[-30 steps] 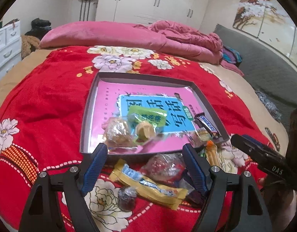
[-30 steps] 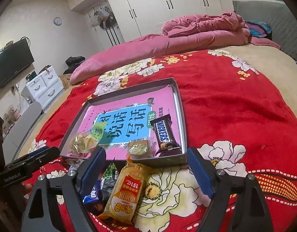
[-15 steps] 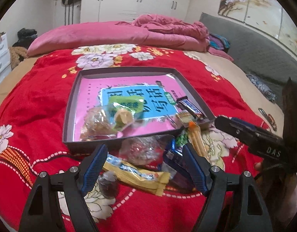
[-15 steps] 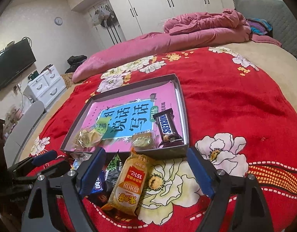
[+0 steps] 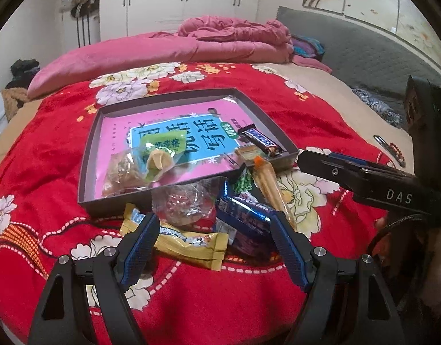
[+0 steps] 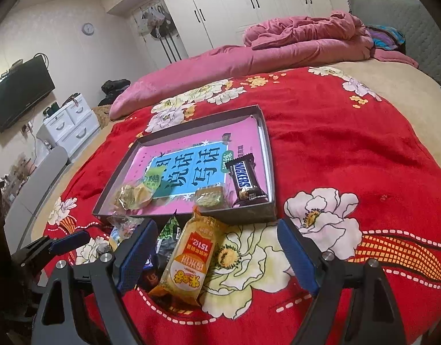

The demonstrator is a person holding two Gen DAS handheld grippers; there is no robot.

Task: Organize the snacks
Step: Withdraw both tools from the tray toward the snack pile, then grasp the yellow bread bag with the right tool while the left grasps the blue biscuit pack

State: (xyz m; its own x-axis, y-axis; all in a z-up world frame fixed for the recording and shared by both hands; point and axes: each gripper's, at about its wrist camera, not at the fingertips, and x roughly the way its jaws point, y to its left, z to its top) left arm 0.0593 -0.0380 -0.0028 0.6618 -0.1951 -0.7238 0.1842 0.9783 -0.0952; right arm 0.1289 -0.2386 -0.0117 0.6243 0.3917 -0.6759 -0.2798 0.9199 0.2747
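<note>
A shallow dark tray point(image 5: 89, 143) point(image 6: 270, 155) with a pink and blue printed bottom lies on the red floral bedspread. In it are a Snickers bar point(image 5: 259, 141) point(image 6: 243, 178), a green-wrapped pastry point(image 5: 158, 151), a clear-wrapped cake point(image 5: 124, 169) and a small gold packet point(image 6: 210, 197). Loose snacks lie before the tray: a yellow bar point(image 5: 188, 240), a clear bag point(image 5: 183, 205), a blue pack point(image 5: 243, 218) and an orange packet point(image 6: 190, 256). My left gripper point(image 5: 213, 247) is open above the pile. My right gripper point(image 6: 217, 256) is open around the orange packet.
A pink quilt point(image 5: 163, 49) lies heaped at the bed's far side. A grey padded headboard point(image 5: 364, 60) stands at the right. White drawers point(image 6: 68, 123) and a TV point(image 6: 19, 92) stand at the left wall. White wardrobes line the back.
My left gripper has swung right and come closer to the loose snack pile. My right gripper has drawn slightly nearer the orange packet. Both stay open.
</note>
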